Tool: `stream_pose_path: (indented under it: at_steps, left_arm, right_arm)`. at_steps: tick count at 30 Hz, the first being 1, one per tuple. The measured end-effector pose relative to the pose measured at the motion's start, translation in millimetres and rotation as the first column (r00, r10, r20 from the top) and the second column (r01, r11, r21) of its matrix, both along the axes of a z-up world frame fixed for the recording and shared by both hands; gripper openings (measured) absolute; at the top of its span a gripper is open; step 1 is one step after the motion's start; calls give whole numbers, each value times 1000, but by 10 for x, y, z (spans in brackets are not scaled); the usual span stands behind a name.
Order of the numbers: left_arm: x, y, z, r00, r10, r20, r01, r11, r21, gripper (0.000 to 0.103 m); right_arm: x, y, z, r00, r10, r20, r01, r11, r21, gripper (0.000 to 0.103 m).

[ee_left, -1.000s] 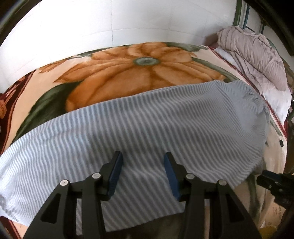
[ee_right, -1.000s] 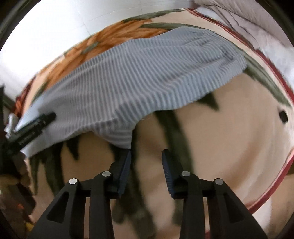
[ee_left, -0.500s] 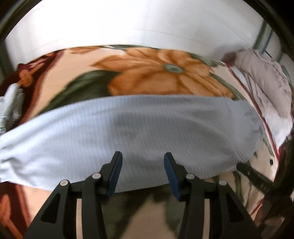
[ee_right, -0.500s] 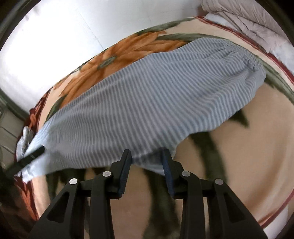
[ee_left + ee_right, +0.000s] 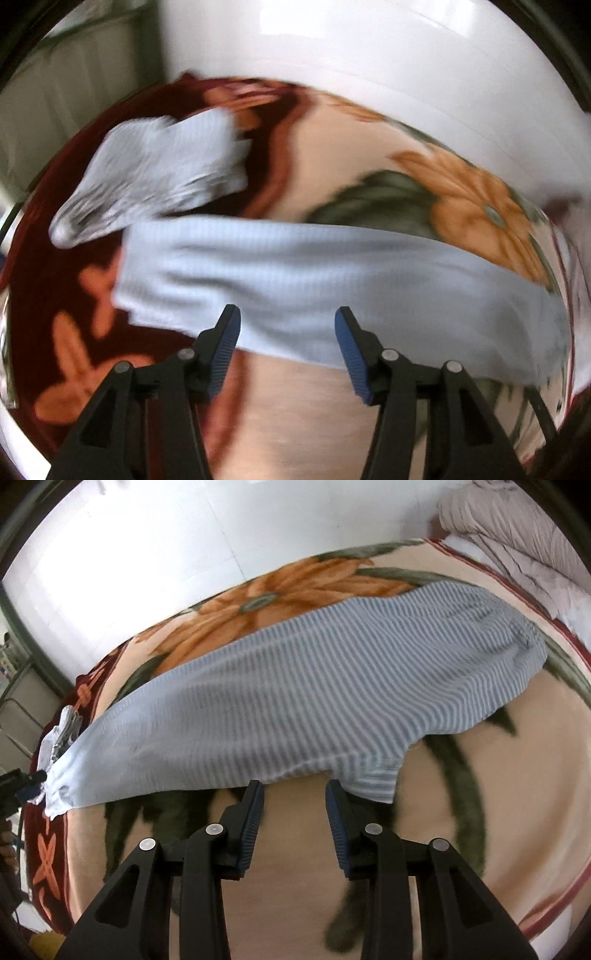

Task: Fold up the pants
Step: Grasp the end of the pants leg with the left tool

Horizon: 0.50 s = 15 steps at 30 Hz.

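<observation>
My blue-and-white striped cotton pants [image 5: 295, 686] lie flat and long on the flowery bed blanket [image 5: 480, 775], not yet folded across. My left hand-held gripper [image 5: 287, 328], just opening wider, and right hand-held gripper [image 5: 294, 797] hold nothing.

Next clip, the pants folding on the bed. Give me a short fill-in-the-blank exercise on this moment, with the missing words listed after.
1. The pants are blue and white with a ____ pattern.
2. They lie on a blanket printed with a large ____ flower.
3. The right claw has its jaws ____, with no cloth pinched between them.
4. In the left wrist view, a second crumpled cloth lies on the ____ border of the blanket.

Missing words: striped; orange; open; dark red
</observation>
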<state>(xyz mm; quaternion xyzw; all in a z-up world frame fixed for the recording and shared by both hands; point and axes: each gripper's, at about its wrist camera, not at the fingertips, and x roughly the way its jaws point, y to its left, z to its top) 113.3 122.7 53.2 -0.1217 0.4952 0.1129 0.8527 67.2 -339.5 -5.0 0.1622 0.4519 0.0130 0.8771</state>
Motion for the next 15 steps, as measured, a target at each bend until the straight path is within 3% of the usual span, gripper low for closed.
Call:
stream_pose_path:
  at_steps: [5, 12, 15]
  left_arm:
    - [-198, 577, -199, 982, 188, -29, -189, 979, -73, 63]
    - [-317, 807, -501, 953, 291, -86, -300, 945, -132, 68]
    - [-315, 907, -623, 939, 334, -87, -345, 914, -213, 69]
  right_arm:
    - [-5, 104, 99, 999, 33, 29, -32, 999, -24, 36]
    - [-12, 83, 217, 998, 34, 56, -32, 999, -30, 43]
    - [-4, 61, 219, 998, 32, 56, -30, 999, -32, 44]
